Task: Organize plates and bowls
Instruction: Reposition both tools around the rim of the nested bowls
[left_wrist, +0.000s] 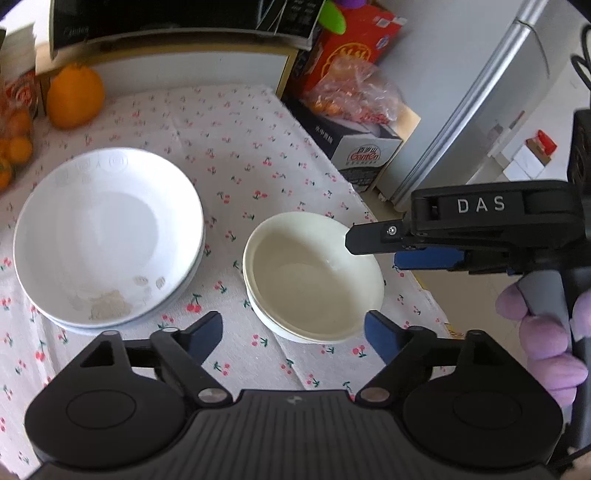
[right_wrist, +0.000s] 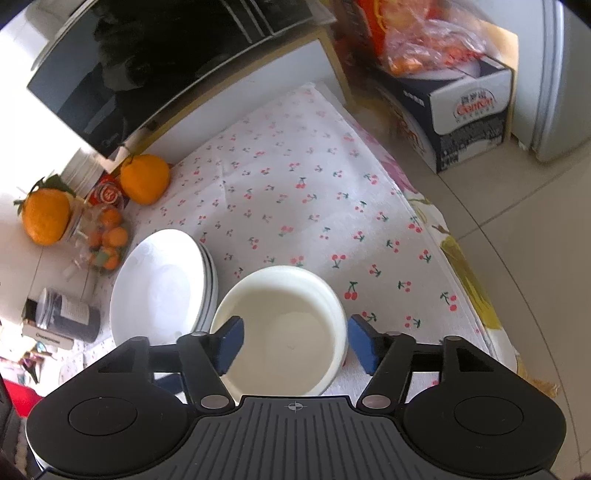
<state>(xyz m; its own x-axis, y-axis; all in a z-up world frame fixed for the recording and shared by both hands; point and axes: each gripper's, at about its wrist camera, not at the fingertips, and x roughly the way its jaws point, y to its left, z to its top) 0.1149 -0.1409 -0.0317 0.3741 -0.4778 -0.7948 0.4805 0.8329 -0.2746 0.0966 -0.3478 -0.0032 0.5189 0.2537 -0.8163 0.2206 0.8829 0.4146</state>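
A stack of white plates (left_wrist: 107, 236) sits on the cherry-print cloth at the left; it also shows in the right wrist view (right_wrist: 162, 284). Cream bowls (left_wrist: 314, 275) are nested just right of it, also in the right wrist view (right_wrist: 284, 328). My left gripper (left_wrist: 293, 332) is open and empty, just short of the bowls' near side. My right gripper (right_wrist: 295, 341) is open, with one finger inside the top bowl and the other outside its right wall; it enters the left wrist view from the right (left_wrist: 373, 251), straddling the bowl's rim.
A large orange (left_wrist: 74, 96) and a bag of small oranges (left_wrist: 14, 147) lie at the cloth's back left. A microwave (right_wrist: 147, 62) stands behind. Boxes (left_wrist: 354, 147) and a fridge (left_wrist: 480, 92) stand beyond the table's right edge.
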